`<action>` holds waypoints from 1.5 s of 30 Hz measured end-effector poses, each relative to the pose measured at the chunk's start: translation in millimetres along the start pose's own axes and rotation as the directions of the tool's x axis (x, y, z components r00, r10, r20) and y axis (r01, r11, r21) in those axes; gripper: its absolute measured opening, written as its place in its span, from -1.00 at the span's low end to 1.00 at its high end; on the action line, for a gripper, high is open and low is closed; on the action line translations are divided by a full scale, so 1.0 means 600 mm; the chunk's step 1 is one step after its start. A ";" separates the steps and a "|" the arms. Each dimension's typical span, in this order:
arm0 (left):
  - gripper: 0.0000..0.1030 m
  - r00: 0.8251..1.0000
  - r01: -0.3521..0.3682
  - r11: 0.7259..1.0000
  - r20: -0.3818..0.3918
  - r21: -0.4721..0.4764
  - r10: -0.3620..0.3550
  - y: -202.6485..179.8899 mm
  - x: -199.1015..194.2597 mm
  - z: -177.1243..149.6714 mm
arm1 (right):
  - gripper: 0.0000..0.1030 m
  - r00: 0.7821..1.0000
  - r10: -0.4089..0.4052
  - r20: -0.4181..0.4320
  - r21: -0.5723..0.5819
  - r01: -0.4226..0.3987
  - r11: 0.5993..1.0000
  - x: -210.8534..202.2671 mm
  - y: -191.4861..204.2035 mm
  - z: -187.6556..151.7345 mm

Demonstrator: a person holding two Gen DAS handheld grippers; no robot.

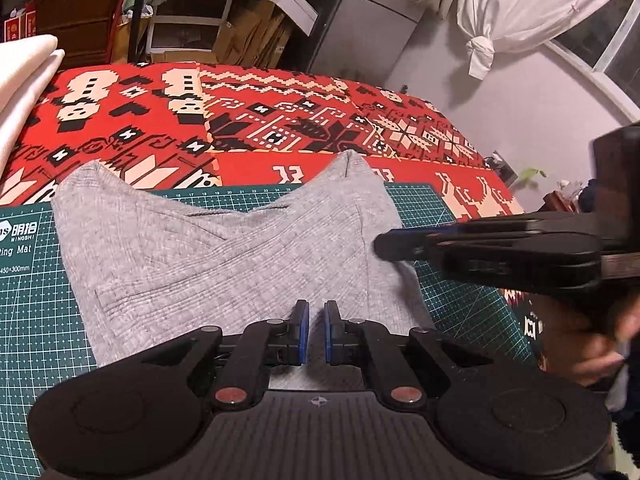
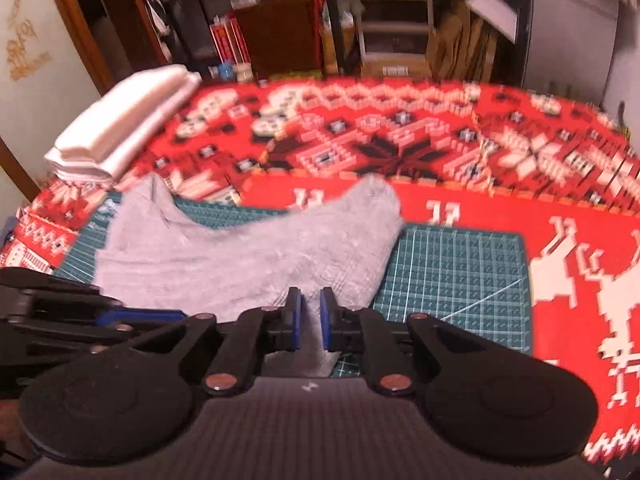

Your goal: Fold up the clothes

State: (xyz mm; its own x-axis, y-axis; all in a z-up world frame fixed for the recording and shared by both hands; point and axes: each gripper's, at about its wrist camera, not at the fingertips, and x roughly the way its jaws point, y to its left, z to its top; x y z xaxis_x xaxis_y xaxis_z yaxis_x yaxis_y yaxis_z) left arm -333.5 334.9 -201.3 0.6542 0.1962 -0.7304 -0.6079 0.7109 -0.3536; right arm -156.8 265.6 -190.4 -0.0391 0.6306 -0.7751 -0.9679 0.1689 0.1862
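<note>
A grey ribbed garment (image 1: pixel 220 264) lies spread on a green cutting mat (image 1: pixel 32 300), its two far corners pointing away from me. My left gripper (image 1: pixel 316 320) sits at the garment's near edge, its blue pads drawn close with grey cloth between them. From the right, my right gripper (image 1: pixel 378 245) reaches the garment's right edge, and the cloth there is blurred. In the right wrist view, the right gripper (image 2: pixel 310 312) is pinched on the near part of the garment (image 2: pixel 240 256). The left gripper (image 2: pixel 176 314) shows at the left of that view.
The mat (image 2: pixel 452 272) rests on a red patterned tablecloth (image 1: pixel 280 120). Folded white cloth (image 2: pixel 124 120) is stacked at the table's far left. A hand (image 1: pixel 580 344) holds the right gripper. Shelves, boxes and a curtain stand behind the table.
</note>
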 end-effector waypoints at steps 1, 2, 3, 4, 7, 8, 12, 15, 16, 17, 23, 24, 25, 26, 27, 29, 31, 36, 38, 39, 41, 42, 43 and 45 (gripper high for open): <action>-0.89 1.000 0.002 1.000 -0.002 0.000 -0.002 0.001 0.000 -0.001 | -0.79 1.000 -0.002 -0.001 -0.006 0.002 1.000 -0.001 0.001 0.005; -0.89 1.000 0.004 1.000 -0.002 0.001 -0.004 0.002 0.000 -0.002 | -0.79 1.000 -0.005 -0.002 -0.009 0.005 1.000 -0.001 0.001 0.010; -0.89 1.000 0.007 1.000 0.000 0.001 -0.007 0.002 -0.001 -0.003 | -0.79 1.000 -0.009 0.007 -0.005 0.009 1.000 -0.002 -0.001 0.017; -0.89 1.000 0.011 1.000 0.001 0.000 -0.011 0.003 -0.001 -0.004 | -0.79 1.000 -0.017 0.017 0.005 0.017 1.000 0.001 -0.005 0.026; -0.89 1.000 0.017 1.000 0.002 0.000 -0.017 0.005 -0.001 -0.006 | -0.83 1.000 -0.027 -0.004 0.047 0.027 0.999 0.027 -0.024 0.042; -0.89 1.000 0.018 1.000 0.002 0.001 -0.018 0.006 -0.001 -0.006 | -0.83 1.000 -0.022 -0.008 0.058 0.023 0.998 0.033 -0.029 0.047; -0.89 1.000 0.030 1.000 0.004 -0.005 -0.030 0.010 -0.001 -0.008 | -0.80 0.998 -0.056 0.015 0.080 0.055 0.995 0.034 -0.041 0.069; -0.89 0.999 0.034 0.999 0.008 -0.009 -0.034 0.012 -0.001 -0.008 | -0.85 0.998 -0.069 0.000 0.091 0.069 0.993 0.057 -0.052 0.074; -0.89 0.999 0.033 0.999 0.008 -0.008 -0.033 0.012 -0.001 -0.008 | -0.85 0.997 -0.073 0.003 0.083 0.073 0.994 0.061 -0.053 0.073; -0.89 0.999 0.033 0.999 0.010 -0.008 -0.033 0.013 -0.003 -0.008 | -0.85 0.997 -0.079 0.003 0.075 0.079 0.994 0.062 -0.050 0.074; -0.89 0.998 0.027 0.999 0.058 -0.030 -0.025 0.023 -0.034 -0.002 | -0.78 0.999 -0.050 0.022 0.093 0.048 0.995 0.025 -0.033 0.063; -0.89 0.997 0.018 0.999 0.069 -0.034 -0.016 0.027 -0.041 0.000 | -0.78 0.999 -0.040 0.023 0.083 0.037 0.996 0.019 -0.025 0.057; -0.89 0.997 0.007 0.999 0.080 -0.037 -0.004 0.032 -0.047 0.001 | -0.78 0.999 -0.029 0.023 0.072 0.027 0.997 0.016 -0.017 0.051; -0.89 0.996 -0.010 0.999 0.089 -0.044 0.014 0.039 -0.052 0.002 | -0.78 1.000 -0.019 0.022 0.061 0.017 0.998 0.015 -0.008 0.047; -0.89 0.995 -0.030 0.998 0.097 -0.052 0.035 0.047 -0.057 0.003 | -0.79 1.000 -0.016 0.021 0.048 0.015 0.999 0.019 -0.001 0.044; -0.89 0.992 -0.067 0.994 0.101 -0.082 0.075 0.065 -0.062 0.002 | -0.80 1.000 -0.025 0.019 0.021 0.025 0.999 0.032 0.014 0.044; -0.89 0.988 -0.100 0.989 0.103 -0.112 0.112 0.084 -0.068 -0.002 | -0.84 1.000 -0.026 0.016 0.012 0.025 1.000 0.047 0.018 0.047; -0.89 0.986 -0.104 0.978 0.112 -0.179 0.126 0.114 -0.088 -0.015 | -0.82 0.999 -0.032 0.013 0.027 0.032 0.999 0.053 0.020 0.061; -0.89 0.984 -0.114 0.977 0.114 -0.180 0.136 0.115 -0.091 -0.018 | -0.81 0.998 -0.044 0.046 0.015 0.043 0.999 0.042 0.024 0.066; -0.89 0.985 -0.112 0.977 0.112 -0.183 0.134 0.116 -0.090 -0.019 | -0.81 0.997 -0.053 0.055 0.010 0.053 0.999 0.041 0.025 0.070; -0.89 0.985 -0.111 0.976 0.112 -0.188 0.134 0.117 -0.089 -0.020 | -0.81 0.997 -0.072 0.034 0.012 0.072 0.997 0.053 0.021 0.077; -0.89 0.985 -0.110 0.976 0.113 -0.190 0.133 0.117 -0.089 -0.021 | -0.81 0.997 -0.078 0.020 0.014 0.078 0.997 0.059 0.019 0.079; -0.89 0.984 -0.113 0.976 0.112 -0.188 0.135 0.116 -0.090 -0.022 | -0.82 0.996 -0.084 0.012 0.015 0.084 0.996 0.061 0.018 0.079; -0.89 0.984 -0.120 0.976 0.110 -0.181 0.141 0.114 -0.094 -0.024 | -0.82 0.995 -0.095 -0.003 0.017 0.095 0.995 0.064 0.017 0.078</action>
State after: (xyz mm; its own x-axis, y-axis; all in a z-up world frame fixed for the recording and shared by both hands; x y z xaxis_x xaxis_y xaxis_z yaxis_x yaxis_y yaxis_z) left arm -418.2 362.8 -192.8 0.6074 0.3672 -0.7045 -0.7532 0.5480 -0.3638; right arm -156.5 327.3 -189.9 0.0523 0.6092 -0.7913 -0.9628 0.2411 0.1219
